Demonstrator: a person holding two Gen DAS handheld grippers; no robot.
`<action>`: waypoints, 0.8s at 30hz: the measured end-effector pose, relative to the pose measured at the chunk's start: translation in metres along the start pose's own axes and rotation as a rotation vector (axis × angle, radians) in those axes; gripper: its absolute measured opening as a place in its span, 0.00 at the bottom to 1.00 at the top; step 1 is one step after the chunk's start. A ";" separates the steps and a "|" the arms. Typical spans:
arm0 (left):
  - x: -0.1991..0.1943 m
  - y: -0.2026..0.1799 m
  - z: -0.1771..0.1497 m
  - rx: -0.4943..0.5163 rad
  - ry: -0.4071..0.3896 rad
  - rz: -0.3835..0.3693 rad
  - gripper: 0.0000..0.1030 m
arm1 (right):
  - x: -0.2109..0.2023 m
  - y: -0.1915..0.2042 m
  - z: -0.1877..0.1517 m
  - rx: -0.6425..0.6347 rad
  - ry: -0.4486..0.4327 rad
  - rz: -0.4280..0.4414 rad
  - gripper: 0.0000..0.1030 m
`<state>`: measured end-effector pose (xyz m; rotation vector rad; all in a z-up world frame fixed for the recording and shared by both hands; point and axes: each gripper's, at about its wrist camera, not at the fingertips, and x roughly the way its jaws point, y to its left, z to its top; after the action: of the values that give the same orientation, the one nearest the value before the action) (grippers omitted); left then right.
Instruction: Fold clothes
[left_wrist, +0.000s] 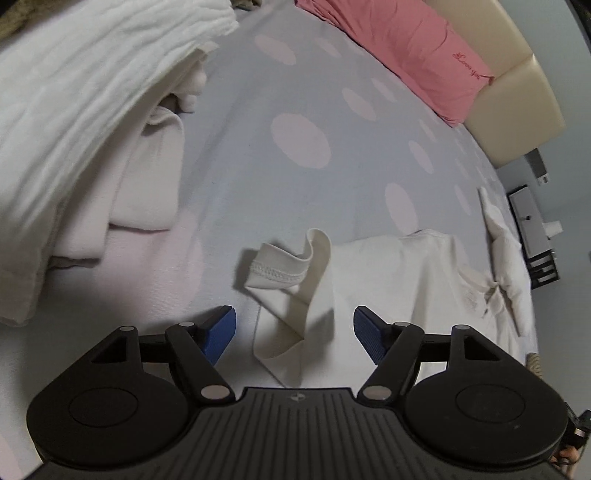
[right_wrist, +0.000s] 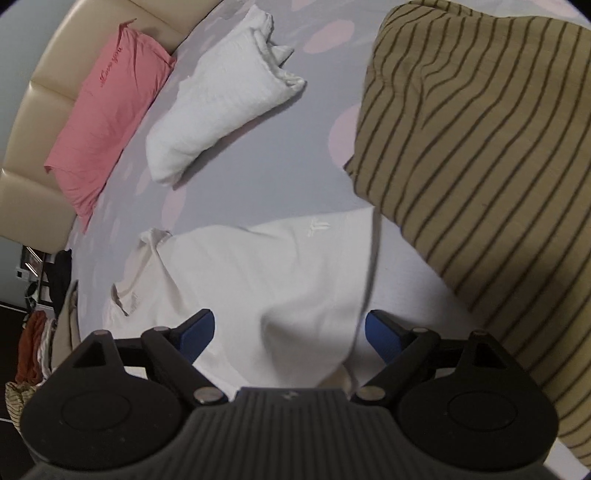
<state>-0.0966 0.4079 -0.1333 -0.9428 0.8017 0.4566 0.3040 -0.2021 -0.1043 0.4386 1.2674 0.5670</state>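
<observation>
Striped olive cloth overlaps cream garment.

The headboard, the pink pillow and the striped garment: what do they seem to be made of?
Headboard: probably leather or faux leather; cream, smooth, faintly glossy padded panels with seams.
Pink pillow: soft matte woven fabric, likely cotton; fine wrinkles and stitched red lettering.
Striped garment: thin matte cloth, olive with dark stripes; it drapes in soft folds. The exact fibre cannot be told.
</observation>
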 end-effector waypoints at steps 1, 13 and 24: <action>0.001 -0.001 -0.001 0.004 -0.003 0.005 0.66 | 0.001 0.000 0.002 0.006 -0.003 0.005 0.88; 0.000 -0.019 -0.011 0.080 -0.024 0.088 0.03 | 0.000 0.003 -0.007 -0.070 -0.057 -0.076 0.05; -0.031 -0.085 -0.018 0.234 -0.104 0.052 0.02 | -0.034 0.063 -0.011 -0.172 -0.167 -0.008 0.05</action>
<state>-0.0666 0.3476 -0.0698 -0.6773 0.7679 0.4431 0.2773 -0.1737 -0.0438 0.3303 1.0513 0.6146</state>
